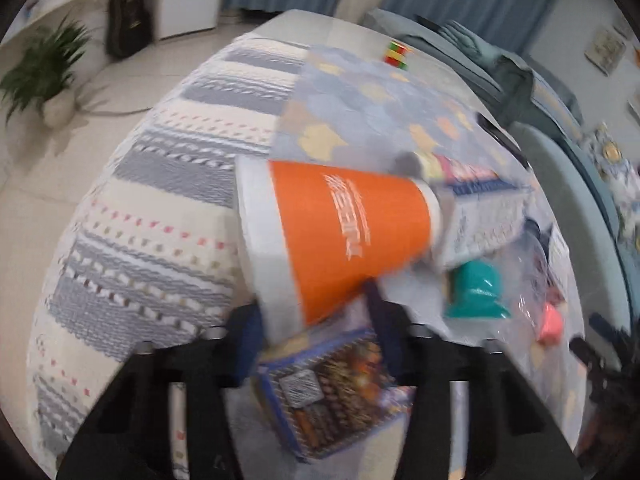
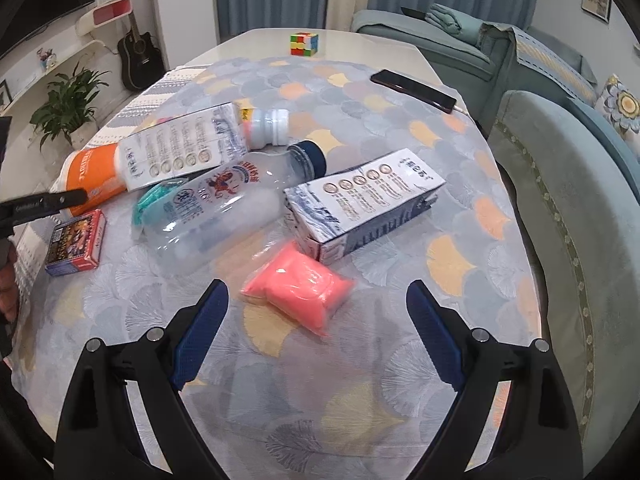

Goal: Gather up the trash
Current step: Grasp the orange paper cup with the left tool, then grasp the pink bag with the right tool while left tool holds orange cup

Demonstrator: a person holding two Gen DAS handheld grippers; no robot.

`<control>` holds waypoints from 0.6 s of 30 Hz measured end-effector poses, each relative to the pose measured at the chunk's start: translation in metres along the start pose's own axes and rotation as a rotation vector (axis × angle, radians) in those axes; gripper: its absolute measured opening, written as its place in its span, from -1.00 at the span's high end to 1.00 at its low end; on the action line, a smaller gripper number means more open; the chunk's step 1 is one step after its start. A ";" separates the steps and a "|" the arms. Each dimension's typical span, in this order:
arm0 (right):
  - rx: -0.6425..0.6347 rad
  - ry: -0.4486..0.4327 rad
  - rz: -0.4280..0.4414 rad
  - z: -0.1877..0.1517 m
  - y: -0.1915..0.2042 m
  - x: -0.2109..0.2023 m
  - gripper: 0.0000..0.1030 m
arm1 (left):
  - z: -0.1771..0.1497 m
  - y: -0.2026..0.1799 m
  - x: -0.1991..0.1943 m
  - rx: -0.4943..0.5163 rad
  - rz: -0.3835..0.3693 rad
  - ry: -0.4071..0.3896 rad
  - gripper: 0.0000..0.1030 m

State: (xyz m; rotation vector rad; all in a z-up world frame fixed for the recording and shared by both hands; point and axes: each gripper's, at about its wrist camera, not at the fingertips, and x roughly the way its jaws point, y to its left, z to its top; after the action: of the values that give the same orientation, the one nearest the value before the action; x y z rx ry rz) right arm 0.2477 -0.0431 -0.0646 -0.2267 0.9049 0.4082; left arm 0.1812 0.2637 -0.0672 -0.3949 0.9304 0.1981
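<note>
My left tongs (image 1: 316, 320) clench the orange cup (image 1: 344, 232) near the table's (image 2: 380, 46) left edge, so I lift squarely; right tongs (image 2: 316, 332) gape.

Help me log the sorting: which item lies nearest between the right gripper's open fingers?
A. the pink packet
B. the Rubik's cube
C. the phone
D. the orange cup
A: the pink packet lies just ahead of the open right gripper on the table.

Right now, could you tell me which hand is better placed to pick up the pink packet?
Right. The right gripper is open with the pink packet directly ahead; the left gripper already clamps the orange paper cup.
</note>
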 end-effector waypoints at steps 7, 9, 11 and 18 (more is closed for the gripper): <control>-0.009 -0.001 -0.002 0.000 0.002 0.000 -0.67 | -0.011 -0.040 -0.018 0.158 -0.073 -0.071 0.96; -0.016 -0.001 -0.002 -0.001 0.004 0.000 -0.67 | -0.013 -0.043 -0.022 0.170 -0.084 -0.096 0.97; -0.023 -0.003 -0.008 -0.001 0.004 0.000 -0.67 | -0.015 -0.045 -0.027 0.176 -0.087 -0.119 0.97; -0.033 0.017 -0.027 -0.006 0.002 0.010 -0.67 | -0.014 -0.049 -0.045 0.175 -0.096 -0.187 0.97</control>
State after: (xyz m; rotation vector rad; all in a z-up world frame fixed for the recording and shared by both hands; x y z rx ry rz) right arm 0.2486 -0.0407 -0.0763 -0.2721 0.9116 0.3971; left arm 0.1607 0.2130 -0.0259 -0.2537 0.7365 0.0630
